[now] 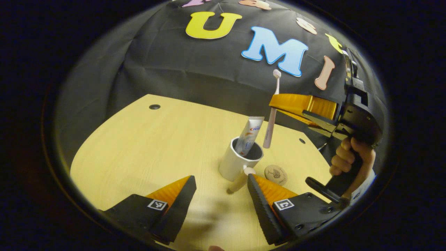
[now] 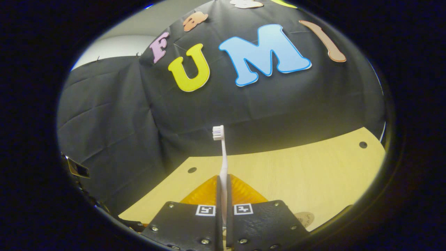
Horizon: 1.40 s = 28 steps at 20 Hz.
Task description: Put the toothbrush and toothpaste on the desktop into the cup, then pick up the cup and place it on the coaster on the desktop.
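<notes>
Left gripper view. My left tongs [image 1: 220,188] stood released, jaws wide apart, low over the counter [image 1: 139,146]. The cup [image 1: 240,158] stood upright just ahead of them, between the two fingers' lines and closer to the right-hand finger. The toothpaste [image 1: 250,136] was already in the cup, leaning, crimped end up. A pale object [image 1: 240,179] slanted from the cup's near side down toward the counter; I could not tell whether it was the cup's handle. The coaster [image 1: 276,174] lay flat on the counter just beside the cup, on its right. My right tongs [image 1: 275,103], with the hand [image 1: 345,157] on their grip, reached in from the right above the cup. They were clenched on the toothbrush [image 1: 271,115]. Its long axis ran near vertical, bristles up, and its lower end hung just above the cup's far rim, apart from it.

Right gripper view. My right tongs [image 2: 223,190] were clamped on the toothbrush [image 2: 223,157] at mid-handle, the head rising straight ahead of the fingers. An edge of the coaster [image 2: 304,218] showed low at the right.

Judgement: the coming move was a short descent of the toothbrush into the cup. The leaning toothpaste took part of the opening and was the likeliest obstruction. The left tongs were nearer the cup for the later lift.
</notes>
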{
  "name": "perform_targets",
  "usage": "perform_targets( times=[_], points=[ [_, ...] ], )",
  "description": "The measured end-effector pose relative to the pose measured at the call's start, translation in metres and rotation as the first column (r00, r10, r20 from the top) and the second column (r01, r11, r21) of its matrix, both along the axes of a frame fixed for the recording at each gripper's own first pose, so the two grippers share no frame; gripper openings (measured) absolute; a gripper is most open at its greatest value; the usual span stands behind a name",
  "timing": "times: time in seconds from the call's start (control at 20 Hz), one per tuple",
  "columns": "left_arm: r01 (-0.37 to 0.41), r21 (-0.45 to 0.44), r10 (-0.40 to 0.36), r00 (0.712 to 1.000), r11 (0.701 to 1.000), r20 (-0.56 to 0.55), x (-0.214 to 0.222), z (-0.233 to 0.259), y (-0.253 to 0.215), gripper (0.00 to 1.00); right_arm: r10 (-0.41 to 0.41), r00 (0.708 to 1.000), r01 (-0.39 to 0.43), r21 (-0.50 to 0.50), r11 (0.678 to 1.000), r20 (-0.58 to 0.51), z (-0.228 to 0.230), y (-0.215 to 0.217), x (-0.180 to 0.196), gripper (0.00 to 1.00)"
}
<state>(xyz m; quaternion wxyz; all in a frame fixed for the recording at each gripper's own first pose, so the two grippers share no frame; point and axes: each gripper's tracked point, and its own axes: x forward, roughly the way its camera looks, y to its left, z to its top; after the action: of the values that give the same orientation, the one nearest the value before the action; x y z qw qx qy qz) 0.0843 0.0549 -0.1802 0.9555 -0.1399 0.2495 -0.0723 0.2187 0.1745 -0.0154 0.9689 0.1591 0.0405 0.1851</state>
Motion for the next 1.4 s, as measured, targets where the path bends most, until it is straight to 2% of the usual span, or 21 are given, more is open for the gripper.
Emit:
perform_targets(
  times=[0.05, 0.1, 0.15, 0.2, 0.55, 0.6, 0.65, 0.75, 0.85, 0.9, 0.95, 1.0, 1.25, 1.3, 1.35, 1.4],
  points=[
    [0.0, 0.0, 0.0, 1.0, 1.0, -0.008, -0.001, -0.003, 0.002, 0.95, -0.012, 1.0, 0.012, 0.005, 1.0, 0.017, 0.0, 0.001, 0.004, 0.05],
    [-0.001, 0.002, 0.001, 1.0, 1.0, -0.014, -0.001, -0.004, 0.004, 0.95, -0.025, 0.999, 0.024, 0.006, 1.0, 0.03, -0.002, 0.001, 0.006, 0.05],
    [-0.001, 0.003, 0.001, 1.0, 1.0, -0.02, 0.0, -0.004, 0.003, 0.91, -0.034, 0.998, 0.034, 0.006, 0.999, 0.043, -0.004, 0.002, 0.007, 0.05],
    [-0.001, 0.005, 0.001, 1.0, 1.0, -0.024, -0.001, -0.004, 0.004, 0.95, -0.041, 0.998, 0.041, -0.001, 0.999, 0.048, -0.007, 0.004, 0.007, 0.05],
    [0.011, 0.021, -0.01, 0.999, 1.0, -0.032, -0.002, -0.001, 0.005, 0.95, -0.038, 0.997, 0.043, -0.068, 0.997, 0.062, -0.032, 0.014, 0.001, 0.06],
    [0.014, 0.019, -0.013, 0.999, 1.0, -0.032, -0.002, -0.001, 0.004, 0.91, -0.049, 0.997, 0.054, -0.073, 0.996, 0.062, -0.031, 0.011, -0.001, 0.06],
    [0.017, 0.016, -0.017, 0.999, 1.0, -0.032, -0.002, -0.001, 0.003, 0.91, -0.052, 0.997, 0.057, -0.078, 0.995, 0.062, -0.031, 0.009, 0.0, 0.07],
    [0.024, 0.013, -0.024, 0.999, 1.0, -0.031, -0.003, 0.0, 0.003, 0.91, -0.038, 0.999, 0.041, -0.077, 0.996, 0.037, -0.036, 0.01, -0.001, 0.16],
    [0.034, 0.013, -0.034, 0.999, 0.999, -0.033, -0.004, 0.0, 0.002, 0.91, -0.031, 0.999, 0.031, -0.078, 0.996, 0.009, -0.041, 0.008, -0.003, 0.41],
    [0.037, 0.015, -0.037, 0.999, 0.999, -0.033, -0.004, 0.001, 0.002, 0.91, -0.03, 1.0, 0.03, -0.081, 0.996, 0.004, -0.041, 0.008, -0.005, 0.65],
    [0.043, 0.017, -0.043, 0.999, 0.999, -0.032, -0.004, 0.001, 0.001, 0.91, -0.038, 0.999, 0.039, -0.087, 0.995, 0.005, -0.04, 0.005, -0.009, 0.75],
    [0.047, 0.018, -0.047, 0.998, 0.999, -0.032, -0.003, 0.001, 0.0, 0.91, -0.043, 0.999, 0.044, -0.093, 0.995, 0.011, -0.035, 0.001, -0.013, 0.95],
    [0.076, 0.015, -0.075, 0.996, 0.997, -0.047, 0.0, 0.005, -0.021, 0.91, -0.073, 0.997, 0.076, -0.114, 0.991, 0.032, -0.023, -0.014, -0.027, 0.95],
    [0.085, 0.014, -0.084, 0.995, 0.996, -0.053, 0.001, 0.005, -0.025, 0.95, -0.081, 0.996, 0.085, -0.118, 0.989, 0.039, -0.019, -0.021, -0.032, 0.95],
    [0.091, 0.017, -0.09, 0.994, 0.996, -0.06, 0.001, 0.003, -0.029, 0.91, -0.092, 0.995, 0.097, -0.123, 0.988, 0.043, -0.015, -0.027, -0.036, 0.95],
    [0.098, 0.02, -0.096, 0.993, 0.995, -0.07, 0.002, 0.001, -0.031, 0.91, -0.102, 0.994, 0.107, -0.128, 0.986, 0.047, -0.011, -0.034, -0.04, 0.95]
  ],
)
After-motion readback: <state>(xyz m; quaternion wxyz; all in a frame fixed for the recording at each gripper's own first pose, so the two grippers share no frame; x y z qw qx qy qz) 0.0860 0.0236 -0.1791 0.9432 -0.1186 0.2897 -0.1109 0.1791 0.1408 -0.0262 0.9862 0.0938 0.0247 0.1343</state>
